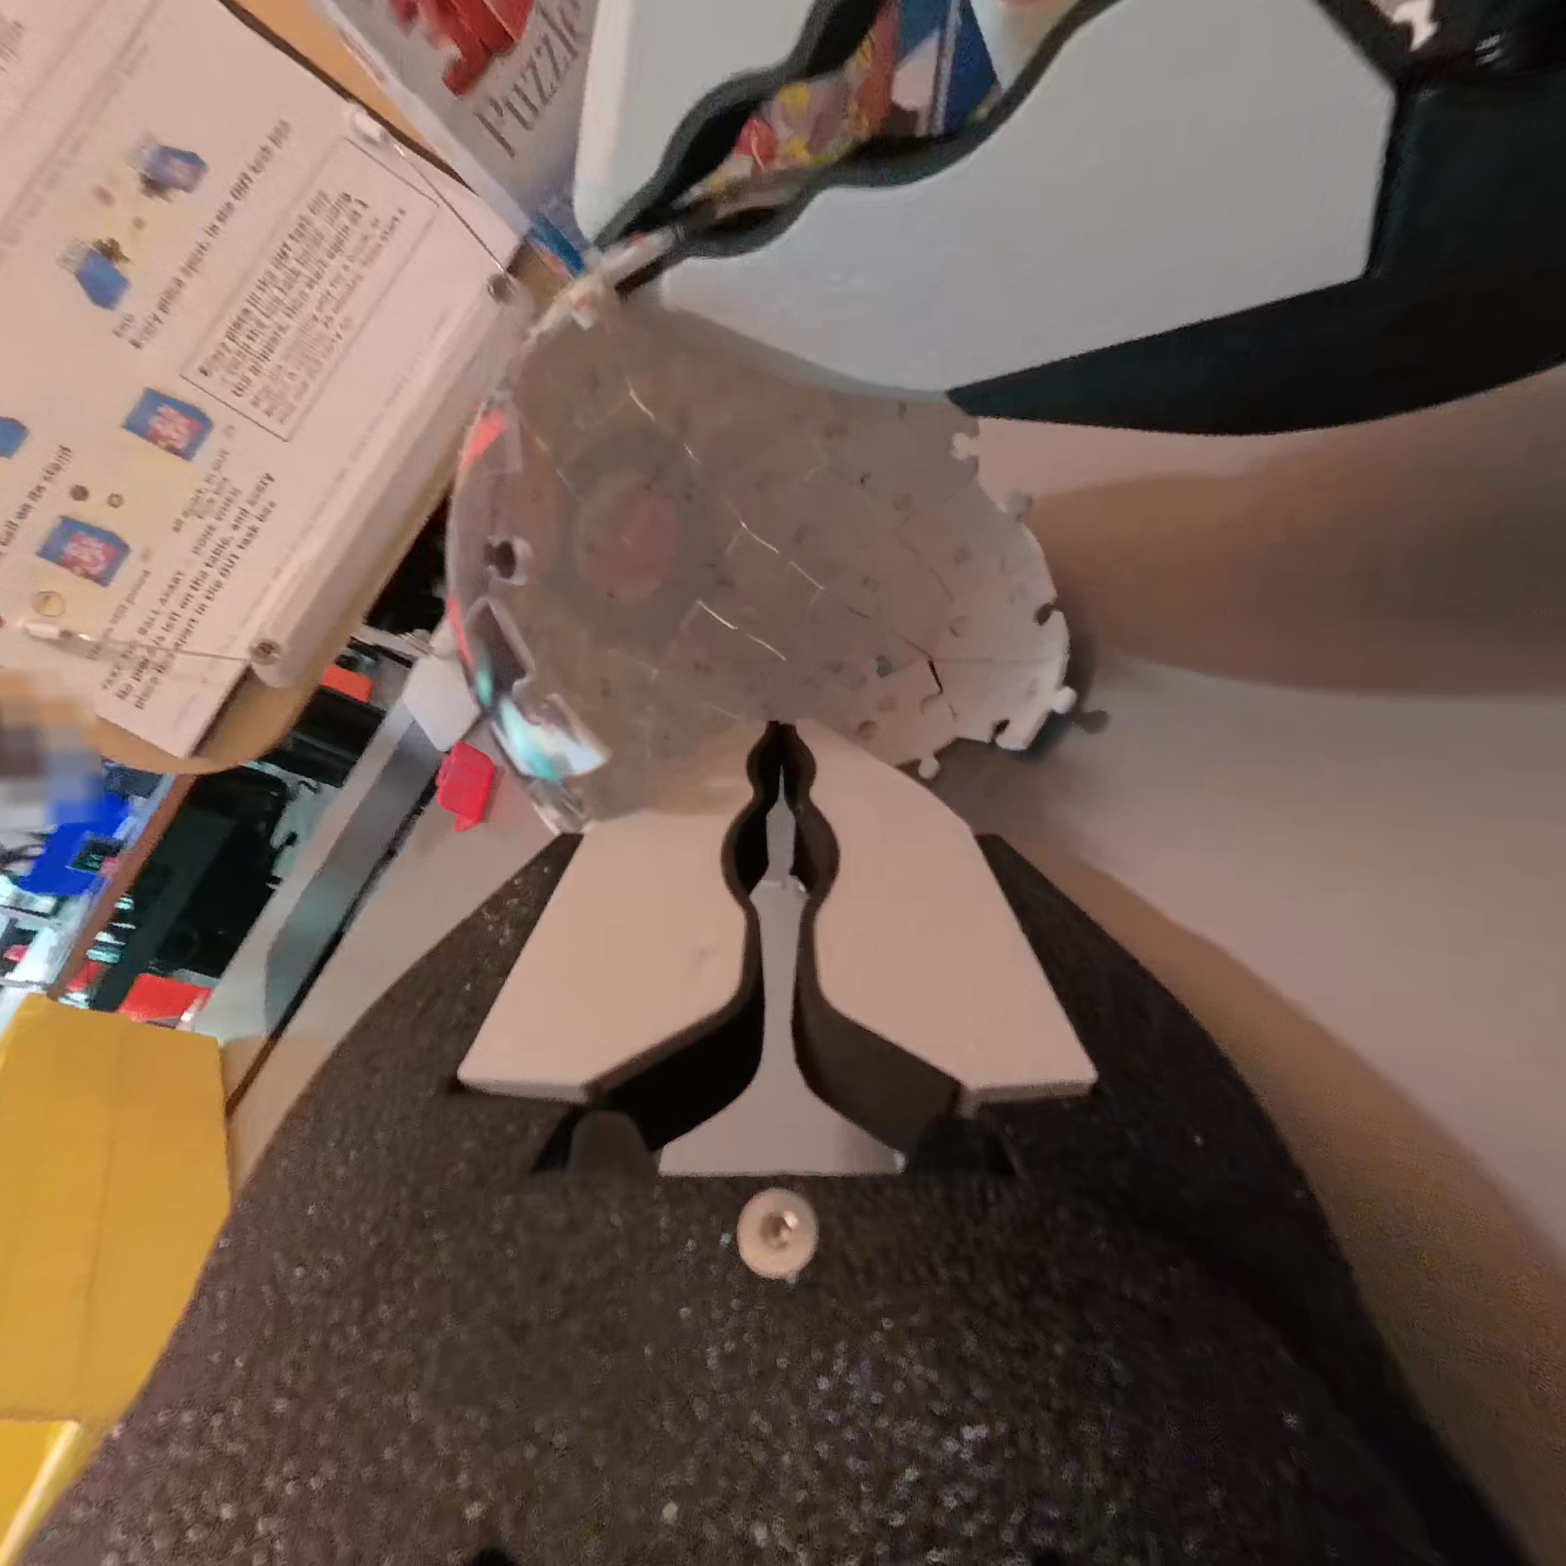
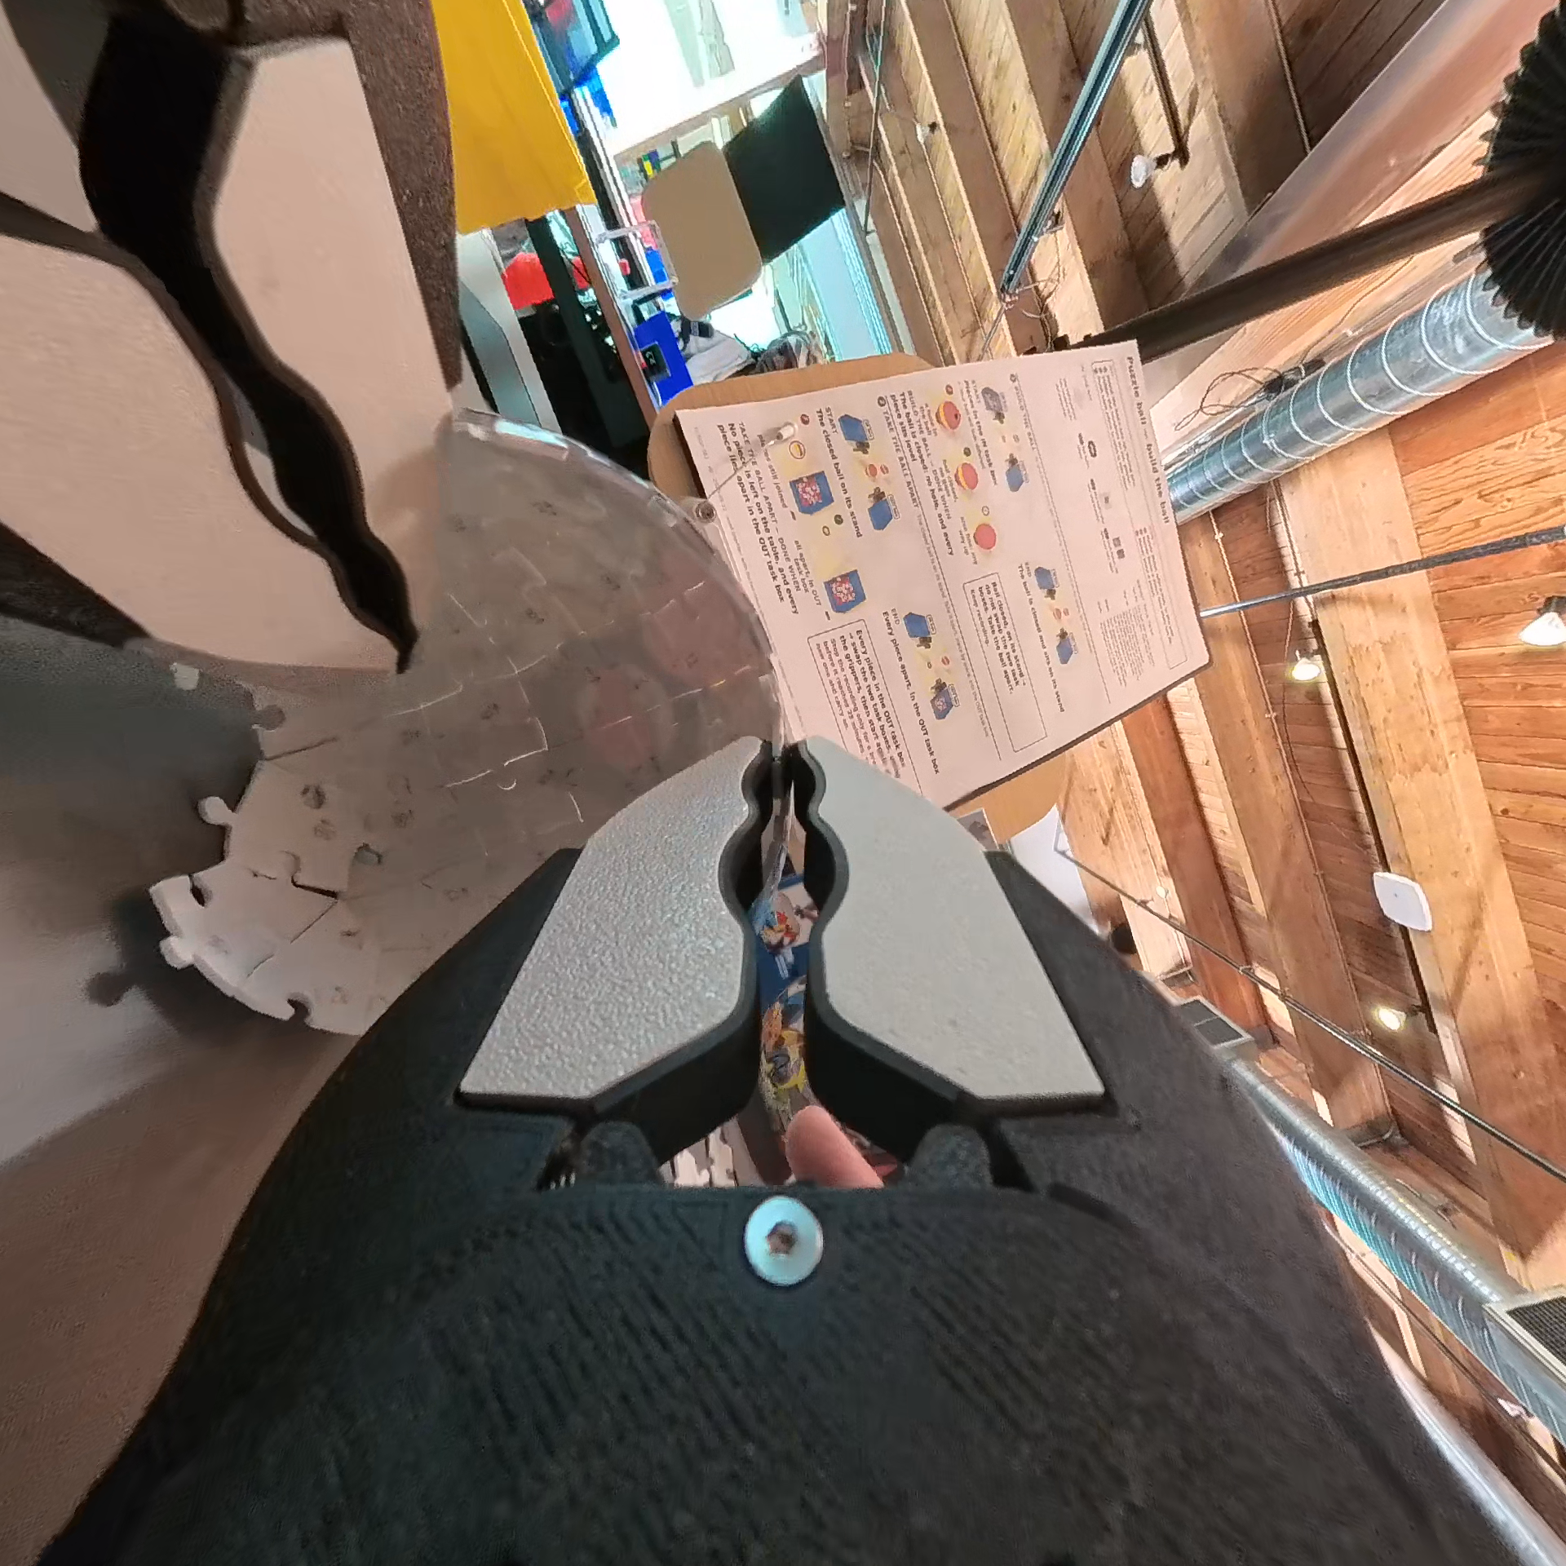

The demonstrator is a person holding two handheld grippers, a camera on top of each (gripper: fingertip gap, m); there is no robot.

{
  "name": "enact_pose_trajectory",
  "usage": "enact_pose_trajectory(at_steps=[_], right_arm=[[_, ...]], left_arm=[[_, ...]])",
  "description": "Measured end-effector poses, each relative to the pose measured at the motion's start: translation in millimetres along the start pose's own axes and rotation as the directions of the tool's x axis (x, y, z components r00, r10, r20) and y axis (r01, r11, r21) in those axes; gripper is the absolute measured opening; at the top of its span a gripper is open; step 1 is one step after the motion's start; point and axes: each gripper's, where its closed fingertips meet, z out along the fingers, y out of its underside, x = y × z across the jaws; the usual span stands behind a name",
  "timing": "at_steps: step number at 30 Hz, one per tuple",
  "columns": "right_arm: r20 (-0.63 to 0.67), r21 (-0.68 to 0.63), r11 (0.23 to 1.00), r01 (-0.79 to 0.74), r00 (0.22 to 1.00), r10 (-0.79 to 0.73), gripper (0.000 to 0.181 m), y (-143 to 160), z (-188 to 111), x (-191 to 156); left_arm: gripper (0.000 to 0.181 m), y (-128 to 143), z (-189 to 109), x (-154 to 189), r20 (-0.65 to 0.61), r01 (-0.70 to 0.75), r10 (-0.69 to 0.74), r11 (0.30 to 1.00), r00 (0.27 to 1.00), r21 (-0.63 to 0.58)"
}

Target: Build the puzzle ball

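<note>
Pale table (image 1: 1313, 890) carries a puzzle box (image 1: 508, 93).

Workshop — exposed duct (image 2: 1322, 407), timber ceiling (image 2: 1483, 593).

Wood-plank wall (image 2: 1441, 678), silver duct (image 2: 1356, 398), small lit lamps (image 2: 1305, 668), yellow panel (image 2: 508, 110), printed sheet (image 2: 957, 576) on a board

Lighting: warm, moderately bright indoor light; small ceiling lamps (image 2: 1544, 629) are seen at 3 o'clock in the right wrist view. Glare: faint glints are noted on the puzzle ball shell (image 1: 703, 585). Blur: background softened toward 9 o'clock. Distortion: strong fisheye curvature at all edges.
</note>
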Motion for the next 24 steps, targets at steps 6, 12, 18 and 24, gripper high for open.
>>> enact_pose_trajectory(at_steps=[6, 12, 18, 24], right_arm=[[0.000, 0.021, 1.000, 0.004, 1.000, -0.004, 0.004, -1.6, -0.6, -0.3], [-0.001, 0.049, 0.999, -0.014, 1.000, 0.014, 0.004, -2.4, -2.6, -0.2], [0.031, 0.077, 0.994, -0.078, 0.997, 0.076, 0.005, -2.8, -3.6, -0.2], [0.070, 0.094, 0.987, -0.128, 0.990, 0.122, 0.006, -4.8, -4.6, -1.4]], left_arm=[[0.000, 2.2, -4.8, 19.1, -0.107, -0.023, 0.022, 1.000, 0.994, -0.009], [0.000, -5.3, 8.6, 11.1, 0.009, -0.108, 0.108, 0.994, 0.994, 0.002], [0.000, -1.7, 10.8, 21.7, -0.062, -0.144, 0.144, 0.990, 0.988, 0.009], [0.000, -0.1, 13.1, 13.9, 0.019, -0.325, 0.325, 0.945, 0.946, 0.026]])
